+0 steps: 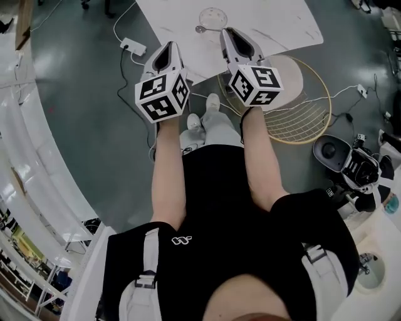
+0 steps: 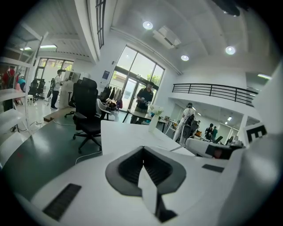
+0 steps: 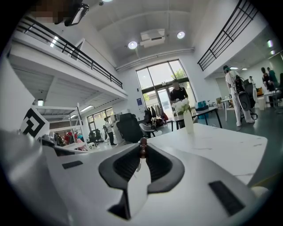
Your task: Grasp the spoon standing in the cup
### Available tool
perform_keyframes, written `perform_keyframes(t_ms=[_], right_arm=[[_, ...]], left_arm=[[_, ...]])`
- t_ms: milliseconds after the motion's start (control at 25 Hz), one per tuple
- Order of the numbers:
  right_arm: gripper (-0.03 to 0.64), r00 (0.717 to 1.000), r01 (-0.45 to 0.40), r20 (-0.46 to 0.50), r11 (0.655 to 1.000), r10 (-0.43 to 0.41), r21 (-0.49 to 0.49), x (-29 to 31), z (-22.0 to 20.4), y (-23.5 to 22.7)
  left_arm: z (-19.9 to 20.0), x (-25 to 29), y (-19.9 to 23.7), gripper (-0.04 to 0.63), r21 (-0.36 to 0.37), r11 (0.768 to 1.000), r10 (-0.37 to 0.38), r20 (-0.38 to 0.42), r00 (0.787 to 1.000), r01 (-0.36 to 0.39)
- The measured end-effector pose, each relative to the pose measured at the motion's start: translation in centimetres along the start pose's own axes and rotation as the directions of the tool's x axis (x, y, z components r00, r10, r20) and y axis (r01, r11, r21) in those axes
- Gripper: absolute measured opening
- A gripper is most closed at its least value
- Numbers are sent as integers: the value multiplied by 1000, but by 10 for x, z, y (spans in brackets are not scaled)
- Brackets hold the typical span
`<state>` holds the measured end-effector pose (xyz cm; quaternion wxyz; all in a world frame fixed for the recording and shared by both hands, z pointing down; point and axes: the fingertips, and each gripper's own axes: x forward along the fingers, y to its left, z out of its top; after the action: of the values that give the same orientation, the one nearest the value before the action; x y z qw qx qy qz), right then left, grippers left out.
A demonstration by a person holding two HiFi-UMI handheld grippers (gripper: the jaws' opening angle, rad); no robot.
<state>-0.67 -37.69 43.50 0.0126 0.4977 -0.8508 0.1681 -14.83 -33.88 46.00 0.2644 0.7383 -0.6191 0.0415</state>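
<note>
In the head view a clear glass cup stands on the white marble table, with nothing in it that I can see. My right gripper hovers just beside the cup, shut on the spoon, which sticks out level to the left with its bowl away from the jaws. In the right gripper view the spoon's dark brown end pokes up between the closed tips of the right gripper. My left gripper is held left of the table's corner; its jaws meet with nothing between them.
A round wire-frame chair sits below the table's right side. A power strip and cables lie on the grey floor. A white vase with flowers stands on the table. A black office chair and several people are farther off.
</note>
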Motion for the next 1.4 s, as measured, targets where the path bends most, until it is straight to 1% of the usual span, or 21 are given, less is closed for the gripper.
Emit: perform_keyframes(t_ms=[200,320,440,560,720,840,1120,1400], right_arm=[[46,998,-11,60,998,14,-55,-15,27,26],[46,995,-20,91,994,29,-105,-21,46,34],[46,991,-37,123,993,51,-114,-25,63,43],[46,986,-69,147,992,85,-109,-23,75,57],[45,983,-80,153,985,104,-155,-21,85,73],[44,980,-82,162,981,112,-178,-18,93,81],[44,979,-80,167,975,116,-209,-14,102,91],[44,980,-77,164,972,115,-224,-8,107,93]], left_arm=[[30,-27,3,14,19,1000,-22,83,996,21],[49,-37,-2,14,27,999,-34,145,989,31],[68,-48,-3,14,33,999,-44,201,979,38],[89,-63,11,14,10,999,-32,260,965,31],[108,-79,33,14,-17,1000,4,312,950,1],[114,-83,40,14,-20,1000,9,327,945,-3],[124,-79,29,14,27,999,-37,332,943,29],[130,-74,29,14,37,999,-46,330,943,35]])
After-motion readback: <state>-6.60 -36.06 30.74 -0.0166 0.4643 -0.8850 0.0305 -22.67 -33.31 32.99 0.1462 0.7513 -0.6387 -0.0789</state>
